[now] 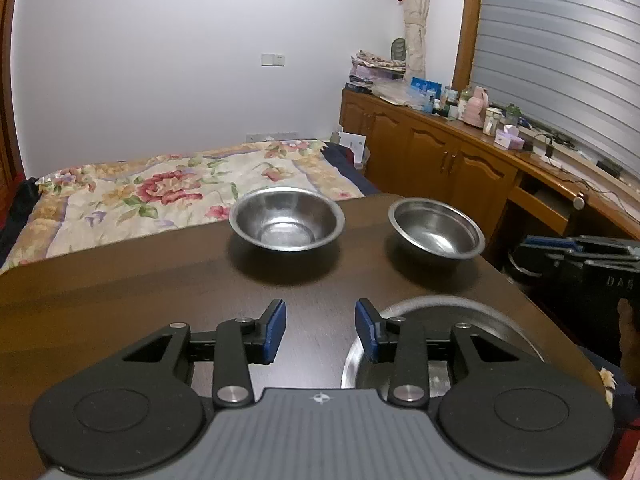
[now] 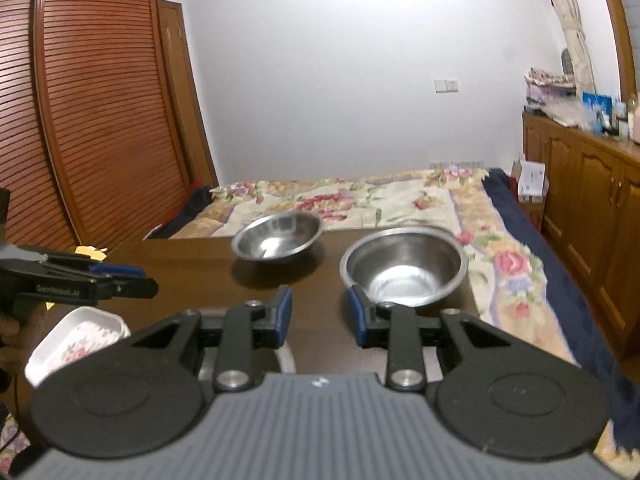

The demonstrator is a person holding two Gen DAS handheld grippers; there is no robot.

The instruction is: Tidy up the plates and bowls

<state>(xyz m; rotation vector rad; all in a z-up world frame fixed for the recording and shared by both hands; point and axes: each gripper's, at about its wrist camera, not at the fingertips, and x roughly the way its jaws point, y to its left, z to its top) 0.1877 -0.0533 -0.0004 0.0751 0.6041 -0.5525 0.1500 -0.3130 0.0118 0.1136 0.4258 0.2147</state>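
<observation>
A: Why are both grippers held back, holding nothing?
B: My guess is they're choosing. The left gripper (image 1: 321,330) has its pads apart above the table (image 1: 120,300), beside a steel plate (image 1: 492,320). The right gripper (image 2: 319,318) is spread too, near the right bowl (image 2: 404,268).
A: And the left bowl (image 2: 278,242)?
B: It sits apart, by the far edge. Both bowls are round, shiny steel and should nest. A white floral dish (image 2: 76,342) lies low on the left.
</observation>
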